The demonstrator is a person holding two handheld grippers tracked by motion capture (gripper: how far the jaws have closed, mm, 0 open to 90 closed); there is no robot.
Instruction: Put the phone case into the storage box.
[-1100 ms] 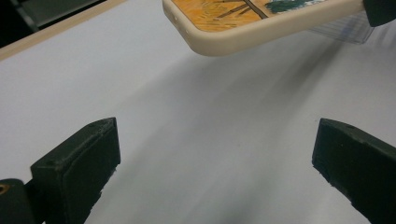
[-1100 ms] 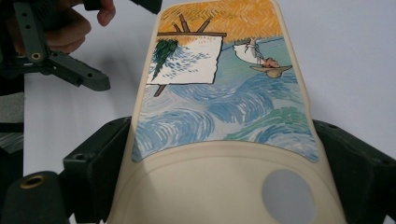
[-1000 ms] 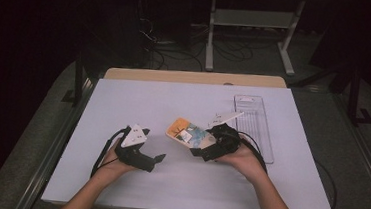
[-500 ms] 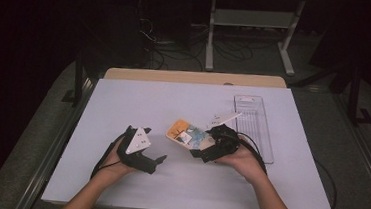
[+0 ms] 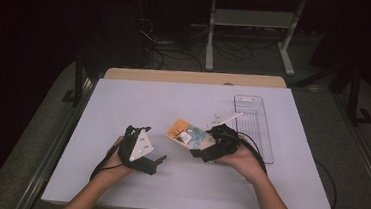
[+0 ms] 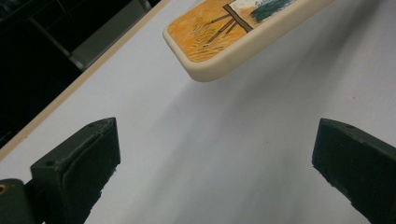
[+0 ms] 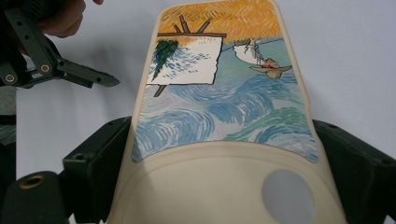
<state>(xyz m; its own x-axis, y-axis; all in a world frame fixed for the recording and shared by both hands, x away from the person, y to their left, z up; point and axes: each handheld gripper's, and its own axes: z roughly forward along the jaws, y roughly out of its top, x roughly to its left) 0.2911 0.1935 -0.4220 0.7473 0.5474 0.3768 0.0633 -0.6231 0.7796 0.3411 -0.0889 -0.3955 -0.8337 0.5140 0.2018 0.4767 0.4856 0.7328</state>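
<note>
The right gripper (image 5: 205,148) has its fingers (image 7: 95,161) pinching a painted phone case (image 7: 224,93), held just above the white desk (image 5: 173,103). The left gripper (image 5: 156,165) has its fingers (image 6: 79,163) spread, empty, pointing toward the case's orange end. A clear tray (image 5: 259,130) lies beside.

You're in a lab or test bay: white worktop (image 5: 139,96) on a dark floor, loose cables (image 5: 166,43) trailing behind it, a metal equipment stand (image 5: 252,24) at the back, surroundings kept dark.
</note>
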